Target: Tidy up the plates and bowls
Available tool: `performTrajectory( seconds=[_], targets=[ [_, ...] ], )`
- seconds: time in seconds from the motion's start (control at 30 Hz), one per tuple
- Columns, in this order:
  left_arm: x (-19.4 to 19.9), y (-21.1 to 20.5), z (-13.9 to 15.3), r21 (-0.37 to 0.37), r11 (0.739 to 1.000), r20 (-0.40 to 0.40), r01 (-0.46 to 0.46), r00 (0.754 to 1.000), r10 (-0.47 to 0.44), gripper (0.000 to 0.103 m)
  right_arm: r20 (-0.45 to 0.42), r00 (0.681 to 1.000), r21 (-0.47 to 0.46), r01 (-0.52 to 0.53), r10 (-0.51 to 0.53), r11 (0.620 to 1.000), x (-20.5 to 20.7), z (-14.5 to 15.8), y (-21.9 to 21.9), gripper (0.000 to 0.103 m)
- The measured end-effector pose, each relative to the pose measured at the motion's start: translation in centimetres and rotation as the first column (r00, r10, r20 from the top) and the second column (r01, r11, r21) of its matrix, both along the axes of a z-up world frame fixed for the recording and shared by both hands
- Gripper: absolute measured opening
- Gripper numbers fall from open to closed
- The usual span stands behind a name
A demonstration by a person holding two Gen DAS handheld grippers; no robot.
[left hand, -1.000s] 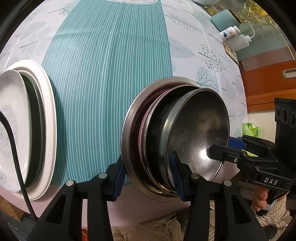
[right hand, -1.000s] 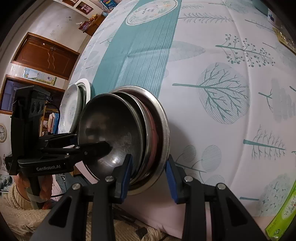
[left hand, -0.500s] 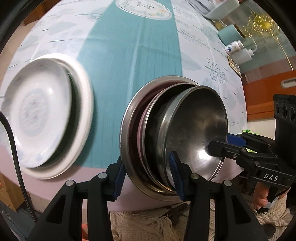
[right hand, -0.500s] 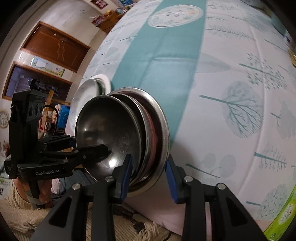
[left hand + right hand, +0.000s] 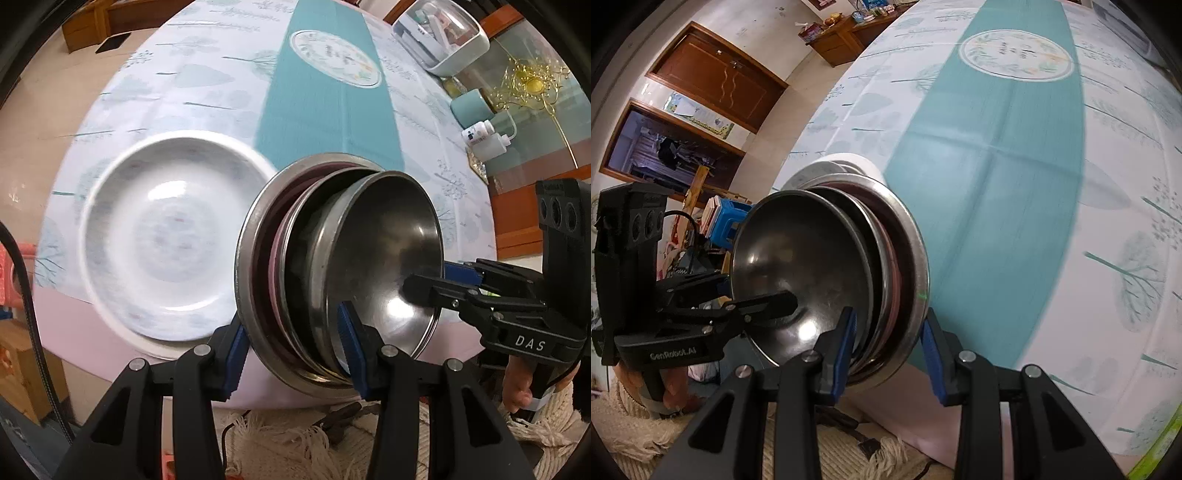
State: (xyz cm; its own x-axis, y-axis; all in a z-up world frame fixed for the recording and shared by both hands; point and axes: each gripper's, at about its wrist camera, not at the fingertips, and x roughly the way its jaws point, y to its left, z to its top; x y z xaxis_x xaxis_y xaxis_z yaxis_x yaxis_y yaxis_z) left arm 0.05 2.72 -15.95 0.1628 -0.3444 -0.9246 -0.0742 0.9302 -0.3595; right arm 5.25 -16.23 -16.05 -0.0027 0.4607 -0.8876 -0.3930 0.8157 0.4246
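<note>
A nested stack of steel bowls and plates, with a pink plate among them, is held on edge above the table's near edge. My left gripper is shut on its near rim. My right gripper is shut on the same stack from the other side, and its fingers show at the right of the left wrist view. White plates lie stacked on the tablecloth to the left of the steel stack; only their rim shows in the right wrist view.
The table has a leaf-print cloth with a teal runner. A white storage box, a teal cup and small bottles stand at the far right. A fringed rug lies below the table edge.
Both grippers have lifted the steel stack off the cloth and pulled it back toward the table's near edge. The white plates now show face-on in the left wrist view.
</note>
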Motion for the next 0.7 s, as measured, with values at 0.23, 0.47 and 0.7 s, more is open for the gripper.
performTrajectory(
  seconds=[0.23, 0.47, 0.7],
  targets=[
    [1.1, 7.9, -0.8, -0.010, 0.999, -0.009, 0.043, 0.999, -0.044, 0.045, -0.023, 0.999, -0.021, 0.049, -0.049, 0.999, 0.2, -0.9, 7.0, 0.035],
    [3.4, 12.1, -3.8, -0.015, 0.992, -0.054, 0.127, 0.990, -0.127, 0.045, -0.026, 0.992, -0.074, 0.123, -0.126, 0.990, 0.6, -2.4, 10.9, 0.035],
    [5.0, 13.4, -5.4, -0.056, 0.980, -0.068, 0.193, 0.978, -0.197, 0.045, -0.024, 0.977, -0.104, 0.208, -0.211, 0.973, 0.4, -2.6, 11.9, 0.035]
  ],
)
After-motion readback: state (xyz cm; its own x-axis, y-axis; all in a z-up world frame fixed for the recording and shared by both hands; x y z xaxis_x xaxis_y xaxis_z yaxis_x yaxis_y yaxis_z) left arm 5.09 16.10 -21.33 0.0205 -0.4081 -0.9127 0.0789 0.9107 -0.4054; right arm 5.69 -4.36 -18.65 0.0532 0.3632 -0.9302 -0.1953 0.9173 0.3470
